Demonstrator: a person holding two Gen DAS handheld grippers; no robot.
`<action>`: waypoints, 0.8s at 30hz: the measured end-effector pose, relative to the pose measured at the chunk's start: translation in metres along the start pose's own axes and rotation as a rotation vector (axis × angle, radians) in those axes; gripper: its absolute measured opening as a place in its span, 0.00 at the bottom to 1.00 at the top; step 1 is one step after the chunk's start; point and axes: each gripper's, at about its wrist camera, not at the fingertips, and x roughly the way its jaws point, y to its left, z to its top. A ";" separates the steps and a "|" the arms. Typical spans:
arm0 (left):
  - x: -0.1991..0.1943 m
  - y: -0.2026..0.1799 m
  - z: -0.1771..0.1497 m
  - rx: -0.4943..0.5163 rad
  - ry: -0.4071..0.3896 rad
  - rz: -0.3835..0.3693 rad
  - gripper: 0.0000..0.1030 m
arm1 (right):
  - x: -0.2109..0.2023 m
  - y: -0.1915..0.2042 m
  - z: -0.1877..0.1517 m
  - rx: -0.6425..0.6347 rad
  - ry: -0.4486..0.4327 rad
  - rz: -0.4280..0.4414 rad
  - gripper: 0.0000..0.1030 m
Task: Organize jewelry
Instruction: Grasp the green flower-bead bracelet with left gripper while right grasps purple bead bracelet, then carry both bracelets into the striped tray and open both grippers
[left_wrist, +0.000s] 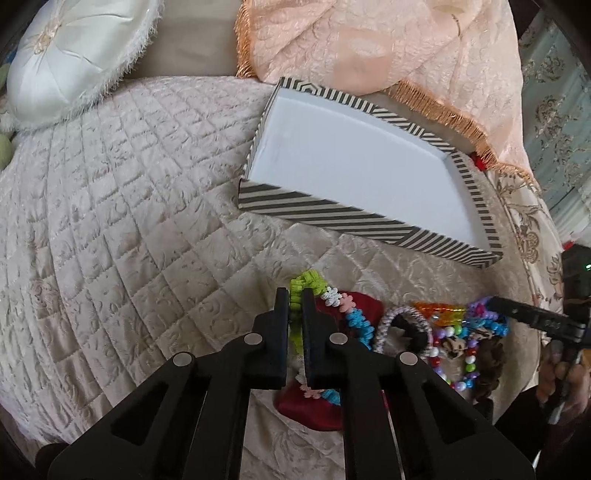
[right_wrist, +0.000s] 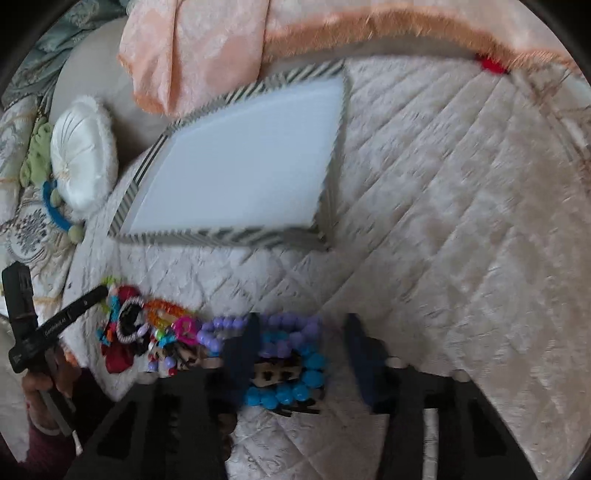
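A shallow box with a striped rim (left_wrist: 332, 214) and a white inside lies open on the quilted bed; it also shows in the right wrist view (right_wrist: 221, 236). My left gripper (left_wrist: 295, 295) is shut on a flower-bead bracelet (left_wrist: 306, 282) with green, white, pink and blue beads, over a dark red pouch (left_wrist: 364, 306). Beside it lies a pile of jewelry (left_wrist: 454, 332). My right gripper (right_wrist: 301, 325) is open, its jaws either side of purple beads (right_wrist: 291, 319) and blue beads (right_wrist: 295, 391). The right view is blurred.
A white round cushion (left_wrist: 70, 62) and a peach fringed cloth (left_wrist: 369, 44) lie at the back of the quilted cover (left_wrist: 110, 221). The other gripper shows at the right edge (left_wrist: 535, 321) and at the left edge of the right wrist view (right_wrist: 55, 325).
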 end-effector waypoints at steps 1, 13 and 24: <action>-0.005 0.000 0.001 -0.002 -0.008 -0.005 0.05 | 0.000 0.000 -0.001 -0.002 -0.010 0.000 0.27; -0.055 -0.015 0.018 0.028 -0.099 -0.023 0.05 | -0.053 0.023 0.000 -0.049 -0.167 0.066 0.09; -0.083 -0.024 0.036 0.026 -0.156 -0.067 0.05 | -0.091 0.047 0.010 -0.094 -0.259 0.094 0.09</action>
